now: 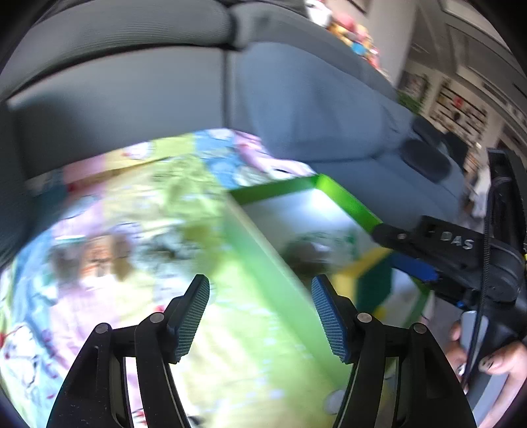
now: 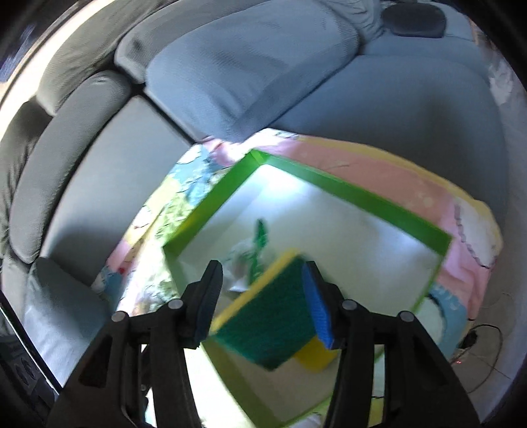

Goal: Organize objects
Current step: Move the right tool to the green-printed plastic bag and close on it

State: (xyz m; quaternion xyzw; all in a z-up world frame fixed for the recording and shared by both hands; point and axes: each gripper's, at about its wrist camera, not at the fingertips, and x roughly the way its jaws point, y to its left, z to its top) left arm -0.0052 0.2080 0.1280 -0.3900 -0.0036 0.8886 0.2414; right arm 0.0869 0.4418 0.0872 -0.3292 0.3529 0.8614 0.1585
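A green-rimmed box [image 2: 346, 191] with a white inside stands on a colourful play mat [image 2: 395, 171]. My right gripper [image 2: 263, 296] is open above the box, with a green and yellow sponge [image 2: 266, 322] between its fingers; the sponge is blurred and touches only the right pad. A small green and white object [image 2: 253, 250] lies in the box, blurred. My left gripper [image 1: 260, 316] is open and empty over the mat beside the box's left wall [image 1: 263, 263]. The left wrist view also shows the sponge [image 1: 372, 280] and the right gripper's body [image 1: 461, 250] over the box.
A grey-blue sofa [image 2: 296, 66] wraps around the mat on the far and left sides. A dark oval object [image 2: 415, 19] lies on the sofa seat. Cables [image 2: 484, 355] lie on the floor at the right. Shelves [image 1: 461, 108] stand beyond the sofa.
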